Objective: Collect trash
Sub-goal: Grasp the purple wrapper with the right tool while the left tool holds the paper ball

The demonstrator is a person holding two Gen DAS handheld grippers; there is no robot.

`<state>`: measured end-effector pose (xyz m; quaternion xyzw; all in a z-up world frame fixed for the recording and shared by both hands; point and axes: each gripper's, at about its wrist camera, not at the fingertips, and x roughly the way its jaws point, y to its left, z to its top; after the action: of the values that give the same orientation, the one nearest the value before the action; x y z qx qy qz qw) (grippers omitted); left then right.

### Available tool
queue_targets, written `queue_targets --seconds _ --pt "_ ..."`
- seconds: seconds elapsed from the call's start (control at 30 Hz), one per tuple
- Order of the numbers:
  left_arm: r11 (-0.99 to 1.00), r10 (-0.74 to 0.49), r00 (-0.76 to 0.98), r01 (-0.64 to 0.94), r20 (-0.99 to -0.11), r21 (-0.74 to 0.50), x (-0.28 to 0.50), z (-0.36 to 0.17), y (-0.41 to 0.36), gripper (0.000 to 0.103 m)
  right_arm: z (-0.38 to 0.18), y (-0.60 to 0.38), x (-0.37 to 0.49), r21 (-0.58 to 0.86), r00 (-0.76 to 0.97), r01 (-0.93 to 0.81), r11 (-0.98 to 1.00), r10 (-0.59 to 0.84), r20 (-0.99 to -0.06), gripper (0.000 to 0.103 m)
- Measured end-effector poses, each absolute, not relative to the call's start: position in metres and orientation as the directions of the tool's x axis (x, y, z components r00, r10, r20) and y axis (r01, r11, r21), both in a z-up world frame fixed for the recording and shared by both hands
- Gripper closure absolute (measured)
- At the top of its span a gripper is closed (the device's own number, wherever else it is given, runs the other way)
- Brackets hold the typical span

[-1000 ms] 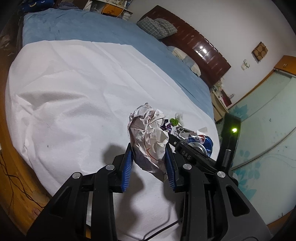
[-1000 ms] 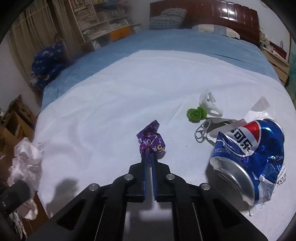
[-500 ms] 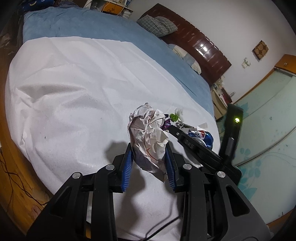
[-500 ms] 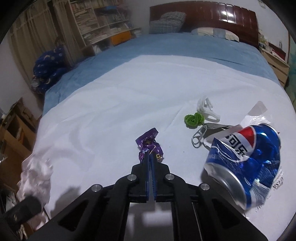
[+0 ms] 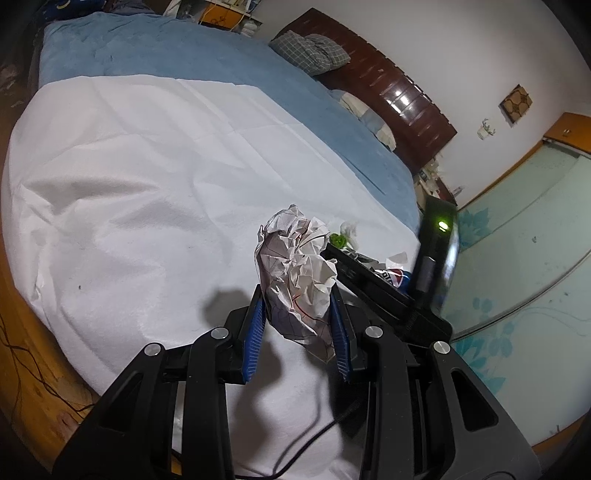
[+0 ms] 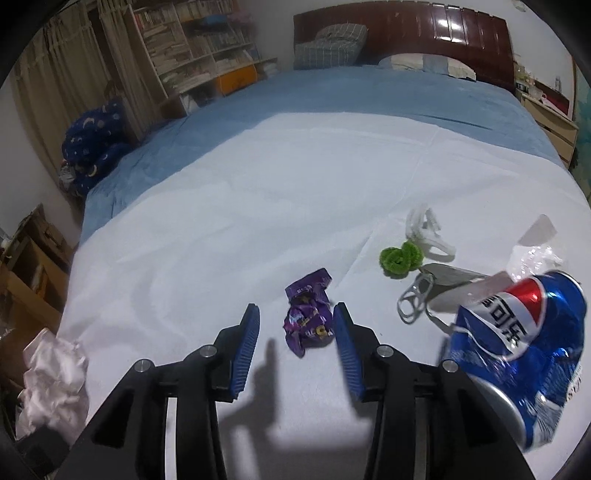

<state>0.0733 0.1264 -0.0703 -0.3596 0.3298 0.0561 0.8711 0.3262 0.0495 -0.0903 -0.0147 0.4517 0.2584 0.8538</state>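
Observation:
My left gripper (image 5: 295, 325) is shut on a crumpled white paper ball (image 5: 297, 277) and holds it above the white sheet (image 5: 147, 192). The ball also shows at the lower left of the right wrist view (image 6: 51, 384). My right gripper (image 6: 295, 343) is open, its blue pads on either side of a crumpled purple candy wrapper (image 6: 308, 317) that lies on the sheet (image 6: 258, 192). A crushed blue Pepsi can (image 6: 517, 350) lies just to the right of that gripper.
A green curled scrap (image 6: 400, 258), a white plastic loop (image 6: 428, 232), a grey strip (image 6: 443, 277) and clear plastic film (image 6: 532, 254) lie near the can. Blue bedding (image 6: 369, 96), a dark headboard (image 6: 424, 33) and bookshelves (image 6: 192, 48) lie beyond. The right gripper's body (image 5: 388, 284) stands right of the paper ball.
My right gripper has opened and let go of the purple wrapper, which now lies on the sheet between the pads. My left gripper keeps hold of the paper ball, barely moved.

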Motion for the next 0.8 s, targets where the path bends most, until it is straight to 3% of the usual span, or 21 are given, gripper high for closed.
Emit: queue_targets --seconds 0.03,0.07,0.17,0.4,0.57,0.8 --pt "0.734 -0.141 0.776 -0.334 -0.615 -0.591 0.074 -0.071 0.126 0.071 -0.093 0.053 0.330 0.206 0.447 -0.451 0.868 0.420 -0.790 0.062" --pt "0.735 -0.144 0.774 -0.334 -0.617 -0.590 0.074 -0.072 0.126 0.071 -0.096 0.055 0.332 0.207 0.437 -0.449 0.869 0.416 -0.798 0.074" --pt "0.741 -0.145 0.770 -0.332 -0.622 -0.584 0.074 -0.072 0.126 0.071 -0.101 0.054 0.336 0.236 0.415 -0.444 0.865 0.431 -0.801 0.079" --pt "0.770 -0.128 0.769 -0.321 -0.626 -0.552 0.074 -0.061 0.120 0.071 -0.079 0.042 0.310 0.227 0.449 -0.486 0.844 0.464 -0.764 0.080" --pt "0.793 -0.118 0.792 -0.288 -0.599 -0.537 0.060 -0.047 0.099 0.071 -0.028 0.000 0.264 0.237 0.514 -0.502 0.832 0.508 -0.691 0.080" --pt "0.859 -0.173 0.834 -0.132 -0.524 -0.494 0.032 0.001 0.017 0.071 0.055 -0.144 0.164 0.262 0.620 -0.481 0.837 0.536 -0.574 0.080"
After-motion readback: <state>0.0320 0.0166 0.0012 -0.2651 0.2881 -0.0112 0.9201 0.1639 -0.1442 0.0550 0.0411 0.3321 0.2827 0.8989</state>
